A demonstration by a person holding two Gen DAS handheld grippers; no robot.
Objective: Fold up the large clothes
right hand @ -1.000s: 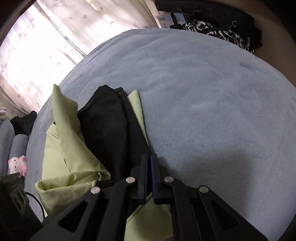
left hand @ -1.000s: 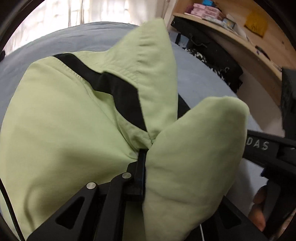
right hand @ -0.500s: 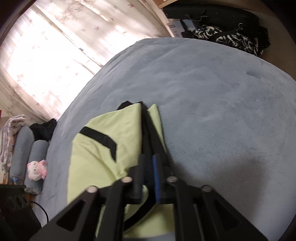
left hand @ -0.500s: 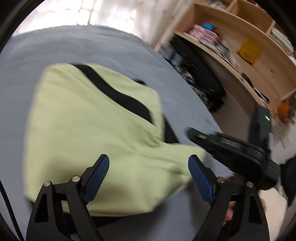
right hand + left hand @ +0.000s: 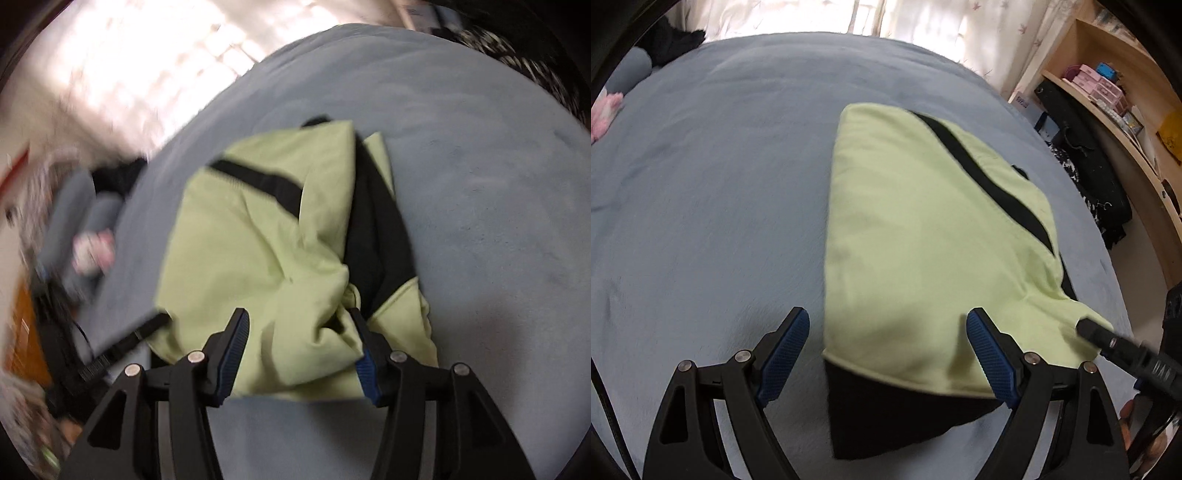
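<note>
A light green garment [image 5: 923,229] with a black stripe and black underside lies folded on the blue-grey bed [image 5: 701,184]. My left gripper [image 5: 886,328] hovers open over its near edge, nothing between the blue pads. A black finger [image 5: 1108,339] of the other gripper rests on the garment's right corner. In the right wrist view the garment [image 5: 240,240] is bunched at the near end. My right gripper [image 5: 297,321] is opening, with that loose green bunch lying between its jaws, which do not press on it.
Wooden shelves [image 5: 1108,92] with boxes stand right of the bed, and black bags [image 5: 1089,177] lie on the floor below them. A pink plush toy [image 5: 92,251] and grey pillows [image 5: 74,221] sit at the bed's head. Curtains [image 5: 923,18] hang behind.
My left gripper let go of the bunched green fabric, opened wide and drew back. The garment dropped flat onto the bed. My right gripper went from shut to partly open.
</note>
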